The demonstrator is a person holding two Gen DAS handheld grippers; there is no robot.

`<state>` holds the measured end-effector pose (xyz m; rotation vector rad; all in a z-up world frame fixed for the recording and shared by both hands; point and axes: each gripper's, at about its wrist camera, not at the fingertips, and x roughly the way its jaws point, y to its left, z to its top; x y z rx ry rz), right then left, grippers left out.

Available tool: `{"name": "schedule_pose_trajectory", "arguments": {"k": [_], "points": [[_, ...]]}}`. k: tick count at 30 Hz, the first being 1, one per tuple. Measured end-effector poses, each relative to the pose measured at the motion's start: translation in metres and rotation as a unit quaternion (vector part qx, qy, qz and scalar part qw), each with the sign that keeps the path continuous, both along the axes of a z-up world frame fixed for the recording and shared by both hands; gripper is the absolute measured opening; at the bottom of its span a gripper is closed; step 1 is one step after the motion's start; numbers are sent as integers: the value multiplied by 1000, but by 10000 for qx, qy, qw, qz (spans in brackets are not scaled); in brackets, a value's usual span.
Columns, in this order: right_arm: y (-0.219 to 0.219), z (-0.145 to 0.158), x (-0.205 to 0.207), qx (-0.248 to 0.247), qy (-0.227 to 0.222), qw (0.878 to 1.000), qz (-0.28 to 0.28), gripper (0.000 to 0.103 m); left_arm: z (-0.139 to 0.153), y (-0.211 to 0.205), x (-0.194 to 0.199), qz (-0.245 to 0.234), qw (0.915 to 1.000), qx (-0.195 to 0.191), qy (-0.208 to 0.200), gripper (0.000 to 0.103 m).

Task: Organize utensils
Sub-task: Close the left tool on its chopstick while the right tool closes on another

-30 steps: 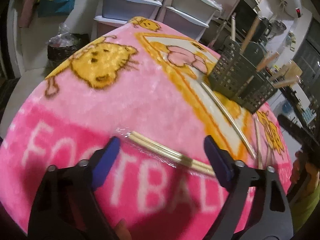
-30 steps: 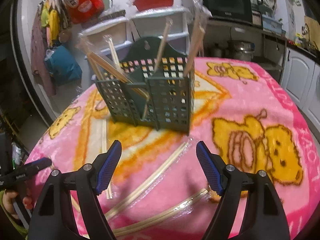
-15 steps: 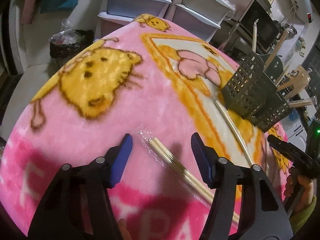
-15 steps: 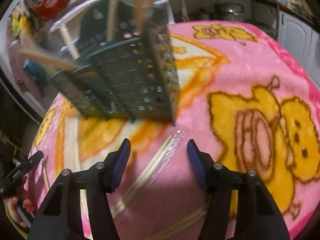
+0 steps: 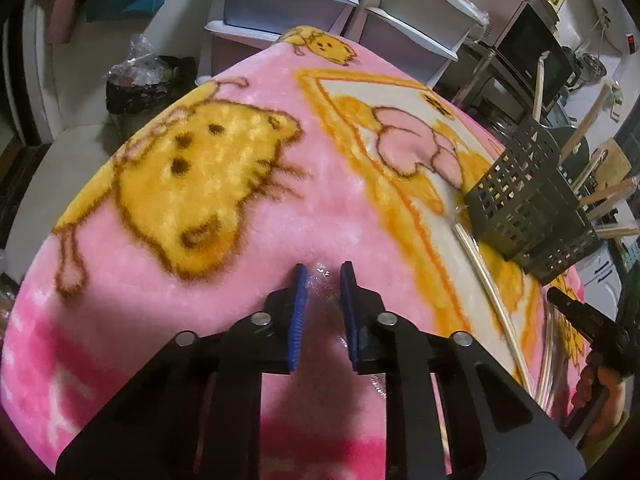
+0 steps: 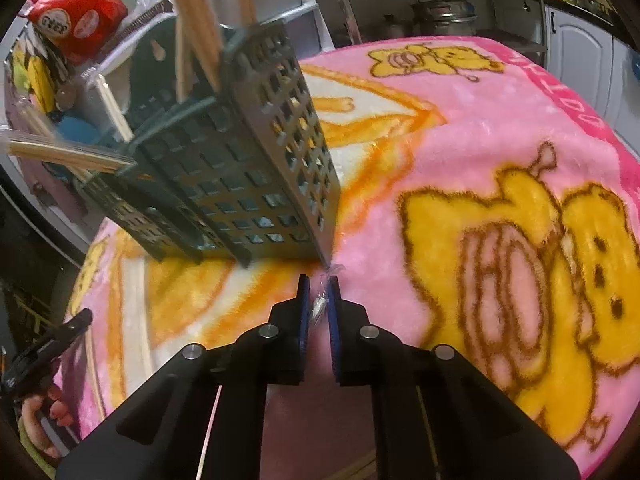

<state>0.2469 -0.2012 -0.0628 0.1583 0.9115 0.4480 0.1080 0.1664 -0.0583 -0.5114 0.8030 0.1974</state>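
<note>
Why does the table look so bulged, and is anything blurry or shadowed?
Left wrist view: the fisheye lens bows the pink blanket into a dome, with a dark shadow under the left gripper. Right wrist view: the green caddy leans, its chopsticks blurred.

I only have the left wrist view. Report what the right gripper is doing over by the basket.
Observer: The right gripper has its jaws closing, with the clear wrapper end of a chopstick pair between them.
Operator: Place that against the basket.
Observer: It is just off the near bottom corner of the basket. The wrapper's tip nearly reaches that corner.
Operator: Give me something else from that camera.
Observer: The left hand shows at the lower left edge, wrapped around its black tool.
</note>
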Motion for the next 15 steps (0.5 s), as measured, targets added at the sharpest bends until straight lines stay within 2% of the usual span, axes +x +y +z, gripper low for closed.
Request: {"name": "schedule_pose_trajectory", "arguments": {"k": [6,15], "points": [[-1,21,-17,390,-289,9987,134,8,9,-1,0,-204,9993,-189,-242,6],[4,67,-49,665,-964,9919,498,6,53,-28,-4,-768,9937,-198,-789,4]]}}
